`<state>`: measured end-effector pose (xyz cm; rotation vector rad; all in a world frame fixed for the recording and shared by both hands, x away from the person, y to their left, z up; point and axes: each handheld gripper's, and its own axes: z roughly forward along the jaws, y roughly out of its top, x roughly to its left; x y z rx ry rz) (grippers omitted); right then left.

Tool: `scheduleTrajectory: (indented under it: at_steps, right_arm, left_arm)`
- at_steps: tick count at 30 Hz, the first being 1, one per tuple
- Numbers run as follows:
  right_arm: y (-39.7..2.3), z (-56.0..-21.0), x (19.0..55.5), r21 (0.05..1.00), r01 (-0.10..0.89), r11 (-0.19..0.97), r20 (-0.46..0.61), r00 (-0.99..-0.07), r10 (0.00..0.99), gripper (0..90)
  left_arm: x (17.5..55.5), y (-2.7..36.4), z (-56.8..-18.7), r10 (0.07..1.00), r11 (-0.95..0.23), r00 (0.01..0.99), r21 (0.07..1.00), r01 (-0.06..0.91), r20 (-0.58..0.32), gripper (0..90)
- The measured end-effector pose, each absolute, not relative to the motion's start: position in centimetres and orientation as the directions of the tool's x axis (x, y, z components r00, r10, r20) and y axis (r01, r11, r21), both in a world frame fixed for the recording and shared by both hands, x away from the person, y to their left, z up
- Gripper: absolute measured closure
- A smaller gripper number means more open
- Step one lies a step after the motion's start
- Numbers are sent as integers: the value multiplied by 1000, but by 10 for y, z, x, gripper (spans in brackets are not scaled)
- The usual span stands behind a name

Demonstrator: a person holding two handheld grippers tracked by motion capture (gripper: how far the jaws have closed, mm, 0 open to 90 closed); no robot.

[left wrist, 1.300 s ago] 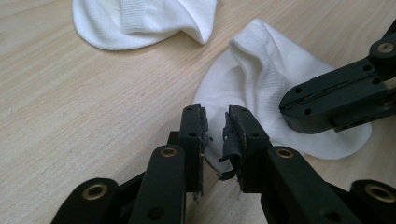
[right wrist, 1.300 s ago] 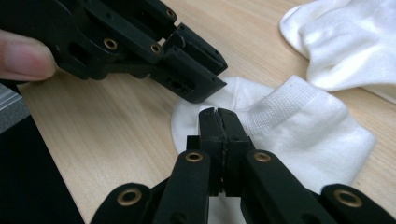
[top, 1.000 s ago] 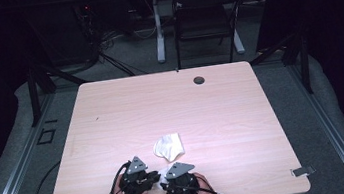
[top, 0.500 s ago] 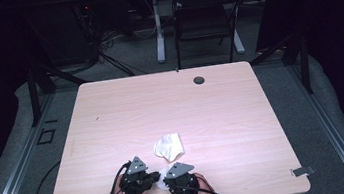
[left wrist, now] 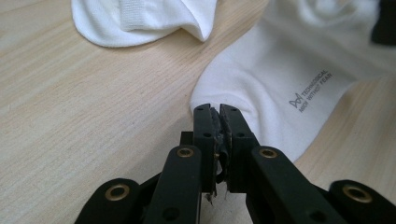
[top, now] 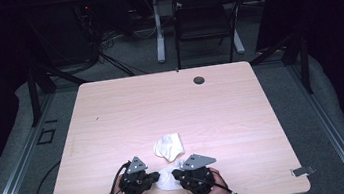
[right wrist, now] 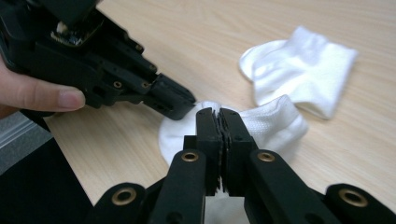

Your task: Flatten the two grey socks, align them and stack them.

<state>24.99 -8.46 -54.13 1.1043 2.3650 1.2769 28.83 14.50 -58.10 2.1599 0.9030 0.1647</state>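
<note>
Touching sock (left wrist: 280,79), 2 closed tools.

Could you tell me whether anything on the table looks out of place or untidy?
Only mildly: two white socks lie crumpled near the front edge, not paired. One sock sits apart; the printed sock lies between the two closed grippers.

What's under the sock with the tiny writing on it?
Bare wooden table shows all around the printed sock. Whatever lies beneath the fabric itself is covered, so I cannot tell.
</note>
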Motion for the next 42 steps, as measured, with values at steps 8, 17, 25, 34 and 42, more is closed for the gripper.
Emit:
scheduleTrajectory:
  at_steps: [8,17,25,34,42]
  right_arm:
    - [-123,-529,248,798,521,304,139,-649,748,878]
    - [-146,-541,244,758,570,316,146,-621,770,874]
    - [-153,-553,245,690,634,349,147,-595,790,874]
    - [-160,-566,250,635,689,349,162,-561,812,900]
    - [-163,-556,246,712,634,301,143,-551,822,837]
  left_arm:
    - [288,145,-581,657,-450,737,701,554,-161,859]
    - [287,147,-580,660,-448,733,696,561,-166,854]
    - [285,148,-580,662,-453,733,694,560,-158,854]
    - [284,152,-578,674,-454,722,683,572,-156,849]
    - [285,154,-577,682,-449,714,677,583,-162,833]
